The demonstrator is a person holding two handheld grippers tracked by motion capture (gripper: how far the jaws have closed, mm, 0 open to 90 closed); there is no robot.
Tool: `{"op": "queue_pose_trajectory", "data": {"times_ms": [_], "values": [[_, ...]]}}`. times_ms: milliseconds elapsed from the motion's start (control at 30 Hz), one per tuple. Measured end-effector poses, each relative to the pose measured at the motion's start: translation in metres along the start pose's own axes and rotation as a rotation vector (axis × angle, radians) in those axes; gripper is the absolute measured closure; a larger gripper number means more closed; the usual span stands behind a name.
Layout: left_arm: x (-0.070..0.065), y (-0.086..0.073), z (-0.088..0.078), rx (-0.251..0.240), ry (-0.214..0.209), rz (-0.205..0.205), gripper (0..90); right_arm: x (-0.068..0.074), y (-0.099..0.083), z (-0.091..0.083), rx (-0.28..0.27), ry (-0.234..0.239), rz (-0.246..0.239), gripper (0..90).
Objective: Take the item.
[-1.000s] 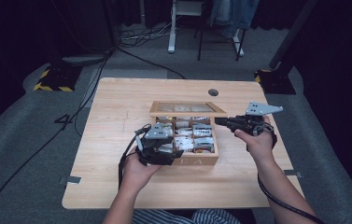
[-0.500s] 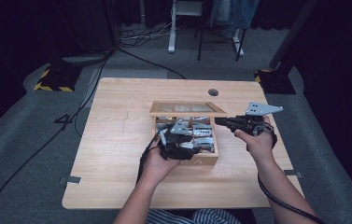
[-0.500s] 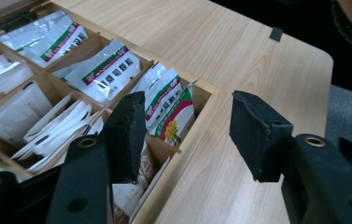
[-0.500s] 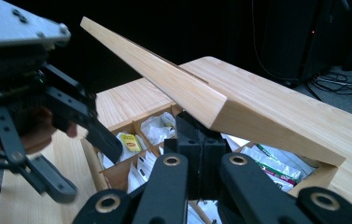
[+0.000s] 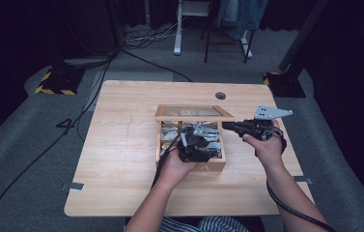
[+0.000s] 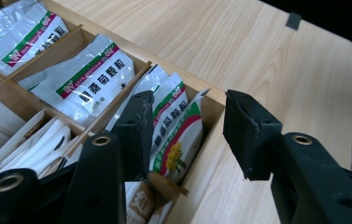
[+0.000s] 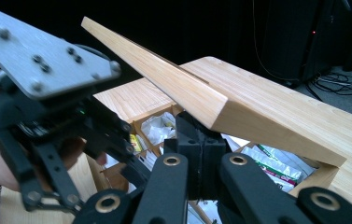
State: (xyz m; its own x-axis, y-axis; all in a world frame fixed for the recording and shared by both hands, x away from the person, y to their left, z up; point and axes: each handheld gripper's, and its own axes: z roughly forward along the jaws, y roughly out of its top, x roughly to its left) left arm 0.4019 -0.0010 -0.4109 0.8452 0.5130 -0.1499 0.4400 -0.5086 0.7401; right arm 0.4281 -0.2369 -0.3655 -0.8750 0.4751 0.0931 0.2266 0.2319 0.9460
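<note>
Left gripper (image 6: 185, 135): moved across wooden box (image 5: 213, 166) to near-right compartment; jaws half-open, just closing, straddling upright sachet (image 6: 176, 144), no contact yet. Right gripper (image 7: 200, 154): jaws closed, propping lid (image 7: 173, 84). Pick imminent.

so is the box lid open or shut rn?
Open. The lid is raised at an angle above the wooden box, propped on the shut right gripper; sachets show in the compartments.

Even overhead light on the pale table (image 5: 121, 145), dark surroundings, soft blurred close foregrounds.
</note>
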Motion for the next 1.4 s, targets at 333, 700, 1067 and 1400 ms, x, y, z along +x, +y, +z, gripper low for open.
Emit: {"op": "queue_pose_trajectory", "data": {"times_ms": [333,700,1067,1400], "values": [[0.006,0.001,0.018,0.050,-0.025,-0.010,56.6,0.000,0.000,0.000,0.000,0.003,0.000,90.0],[0.011,0.000,0.025,0.100,-0.062,-0.024,65.6,0.000,-0.001,0.000,0.002,0.005,-0.001,90.0],[0.014,0.000,0.033,0.160,-0.070,-0.092,73.1,0.000,-0.001,0.000,0.003,0.005,0.000,90.0],[0.014,-0.004,0.035,0.167,-0.081,-0.078,88.9,0.000,-0.001,0.001,0.004,0.009,0.002,90.0]]}}
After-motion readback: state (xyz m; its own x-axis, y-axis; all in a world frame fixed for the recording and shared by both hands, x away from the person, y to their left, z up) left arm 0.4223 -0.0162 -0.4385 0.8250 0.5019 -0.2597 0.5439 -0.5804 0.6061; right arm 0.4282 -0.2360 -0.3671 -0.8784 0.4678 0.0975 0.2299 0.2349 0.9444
